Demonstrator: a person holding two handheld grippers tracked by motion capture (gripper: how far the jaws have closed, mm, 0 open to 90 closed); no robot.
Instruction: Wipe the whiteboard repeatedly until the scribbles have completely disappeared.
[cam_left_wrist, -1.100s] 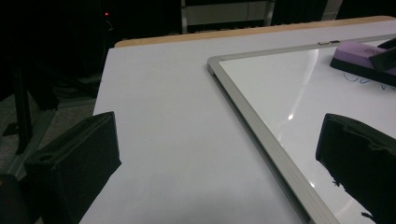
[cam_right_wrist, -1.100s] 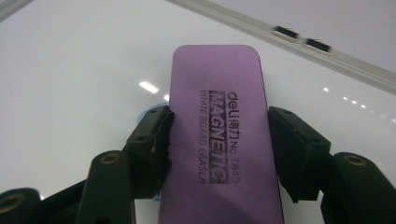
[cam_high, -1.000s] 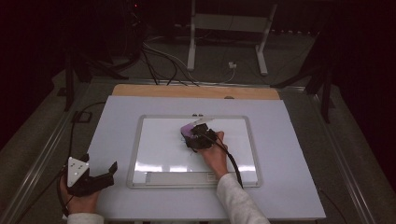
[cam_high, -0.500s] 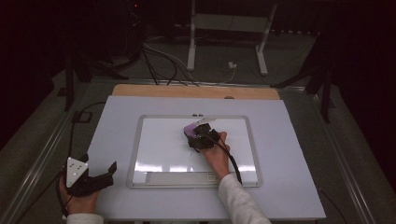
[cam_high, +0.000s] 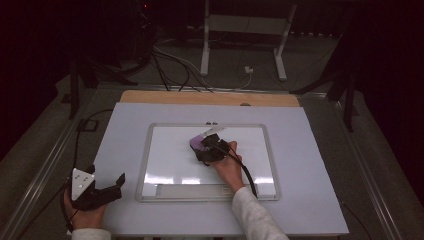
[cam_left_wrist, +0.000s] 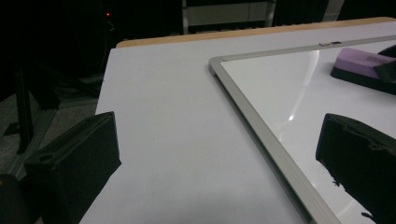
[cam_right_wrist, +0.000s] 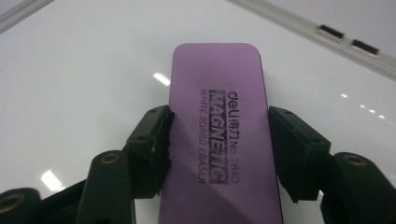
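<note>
Right gripper (cam_right_wrist: 218, 135): clamped on purple eraser (cam_right_wrist: 219, 140)
Jaws grip eraser's long sides at frame centre, over whiteboard (cam_right_wrist: 84, 70); left gripper (cam_high: 102, 192) gapes wide, holding nothing.

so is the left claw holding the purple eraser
No, the left claw sits open off the whiteboard; the right claw grips the eraser.

A large pale grey rectangular tabletop (cam_high: 125, 150) carries the scene, with a light wooden strip (cam_high: 165, 97) running along its far edge. Beyond it, on the dark carpeted floor, stands a white metal stand with two splayed legs (cam_high: 205, 50), and black and white cables (cam_high: 175, 65) trail across the carpet beside it. A small white plug (cam_high: 247, 71) lies near the stand's right leg. Dark metal rails (cam_high: 40, 170) flank the table on both sides.
</note>
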